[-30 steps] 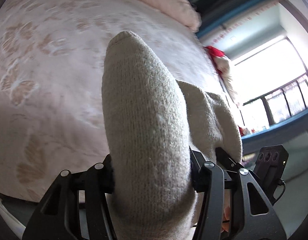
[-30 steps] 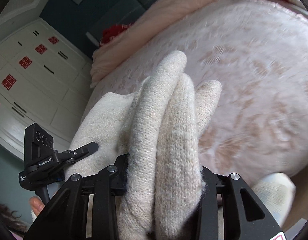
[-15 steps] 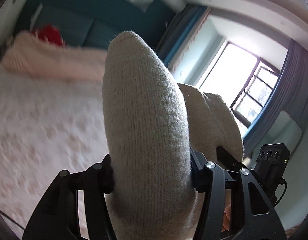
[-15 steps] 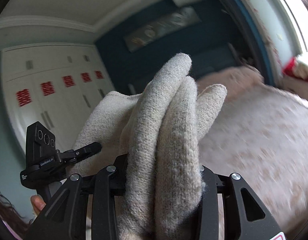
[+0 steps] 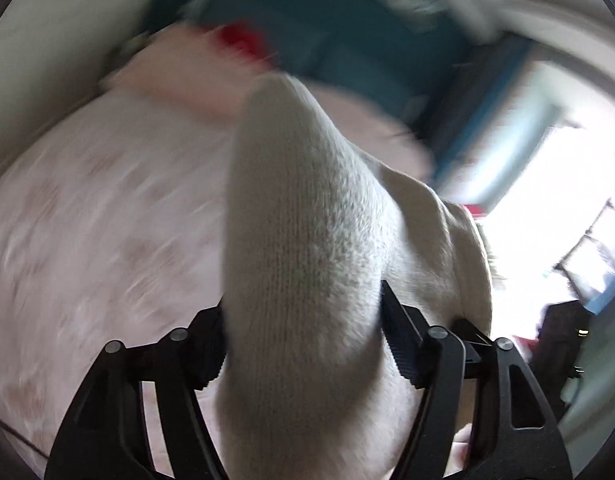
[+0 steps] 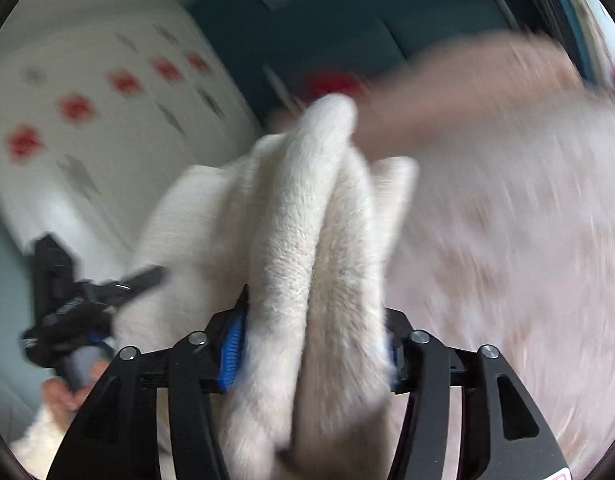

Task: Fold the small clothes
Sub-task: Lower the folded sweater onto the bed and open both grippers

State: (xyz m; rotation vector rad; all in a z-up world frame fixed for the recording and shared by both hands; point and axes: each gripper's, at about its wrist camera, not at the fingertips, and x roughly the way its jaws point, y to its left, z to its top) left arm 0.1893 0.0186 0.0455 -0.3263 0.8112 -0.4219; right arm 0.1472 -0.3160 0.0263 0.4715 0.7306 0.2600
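A cream knitted garment (image 5: 307, 264) is held in the air between both grippers. My left gripper (image 5: 303, 344) is shut on one bunched edge of it, which sticks up between the jaws. My right gripper (image 6: 315, 340) is shut on another bunched edge of the garment (image 6: 319, 240), folded into several ridges. The left gripper also shows in the right wrist view (image 6: 71, 304) at the left, holding the cloth's far side. The right gripper body shows dark at the right of the left wrist view (image 5: 563, 340). Both views are motion-blurred.
A bed with a pink floral cover (image 5: 99, 248) lies below; it also shows in the right wrist view (image 6: 527, 260). A pink pillow (image 5: 179, 80) and something red (image 5: 239, 40) lie at its head. A white wardrobe (image 6: 99, 128) stands left, a bright window (image 5: 547, 220) right.
Both grippers swung up half a second ago and have now tipped back down toward the bed, still shut on the garment. The views are blurred by fast motion.
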